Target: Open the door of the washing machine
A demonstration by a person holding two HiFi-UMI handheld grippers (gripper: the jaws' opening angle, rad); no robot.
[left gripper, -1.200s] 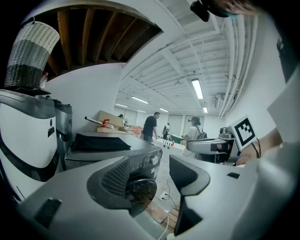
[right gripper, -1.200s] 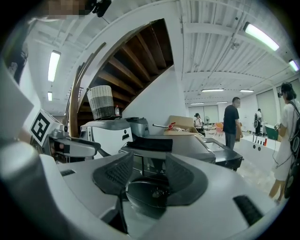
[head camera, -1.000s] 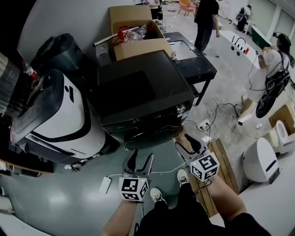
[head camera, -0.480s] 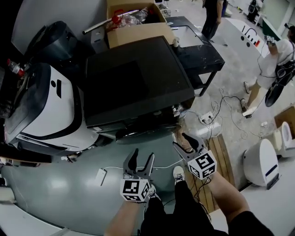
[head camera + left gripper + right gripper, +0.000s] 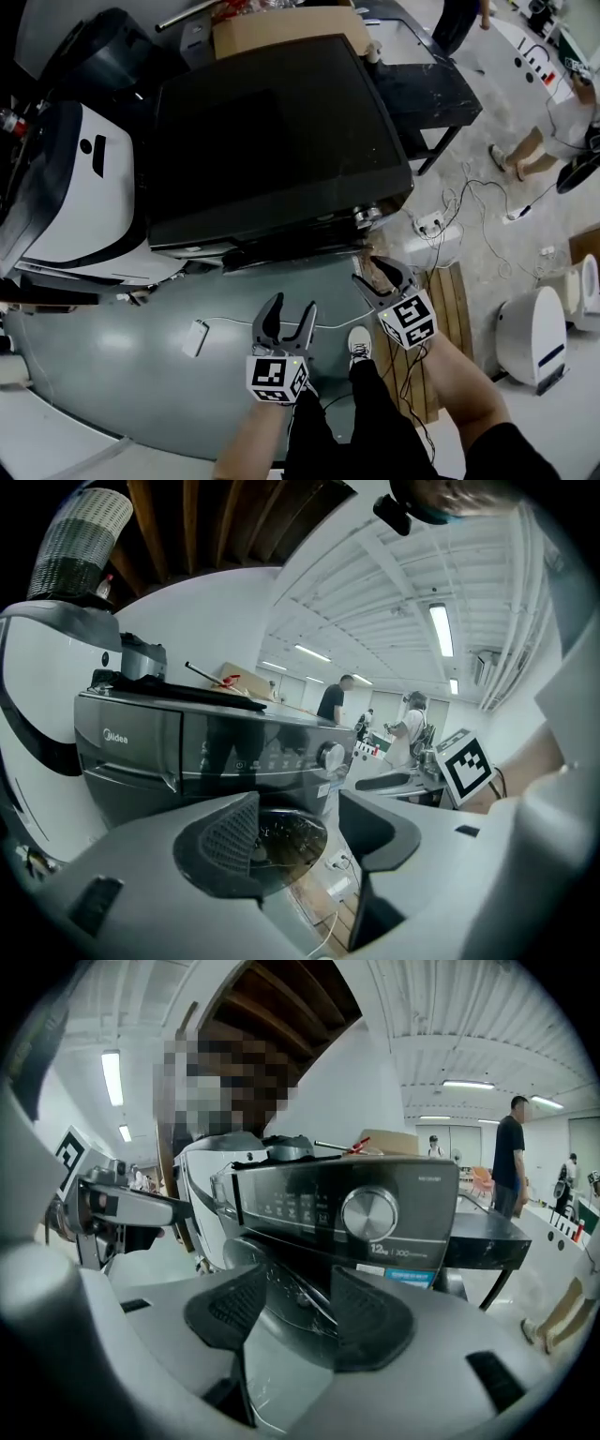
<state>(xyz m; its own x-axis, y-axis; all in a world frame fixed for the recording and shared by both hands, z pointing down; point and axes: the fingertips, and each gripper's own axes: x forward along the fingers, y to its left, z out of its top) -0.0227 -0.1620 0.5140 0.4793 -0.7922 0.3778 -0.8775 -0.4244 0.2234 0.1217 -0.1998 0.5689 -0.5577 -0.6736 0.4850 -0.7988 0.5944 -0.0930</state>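
Beside washing machine [image 5: 272,131], white appliance [image 5: 66,187].

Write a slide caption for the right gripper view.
Open right gripper faces the dark washing machine, door glass framed between its empty jaws, below the control knob.

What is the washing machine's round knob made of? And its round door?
The knob looks like brushed metal, or plastic with a silver coat: it shines in fine rings. The door window looks like dark glass, maybe clear plastic: it is glossy, with reflections in it.
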